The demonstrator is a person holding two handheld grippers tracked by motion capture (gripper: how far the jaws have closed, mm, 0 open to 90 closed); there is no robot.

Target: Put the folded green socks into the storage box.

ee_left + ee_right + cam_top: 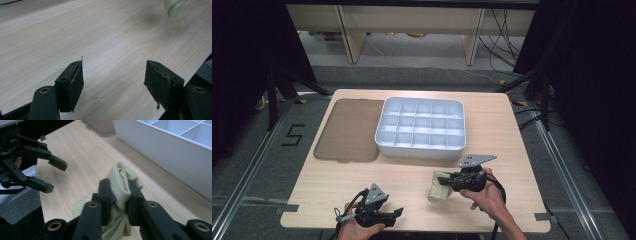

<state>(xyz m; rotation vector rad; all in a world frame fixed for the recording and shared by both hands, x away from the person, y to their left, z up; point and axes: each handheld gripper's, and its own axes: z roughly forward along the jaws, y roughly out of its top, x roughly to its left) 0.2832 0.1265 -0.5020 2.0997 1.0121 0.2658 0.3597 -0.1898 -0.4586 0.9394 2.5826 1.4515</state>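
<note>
My right gripper [443, 181] is shut on a pale yellow folded cloth [438, 190] and holds it a little above the table, in front of the white tray. In the right gripper view the cloth [122, 173] is bunched between the two jaws of the right gripper [120, 188], and its loose end hangs below. My left gripper [398, 214] is near the table's front edge, open, with nothing between its jaws. In the left gripper view the left gripper [113, 72] frames bare wood, and a corner of the cloth [173, 7] shows at the top right.
A white tray [419, 150] with several compartments stands at mid table. A flat brownish translucent lid [347, 130] lies to its left. The table's front edge is just behind the left gripper [56, 177]. The tray's wall [175, 152] is close beside the held cloth.
</note>
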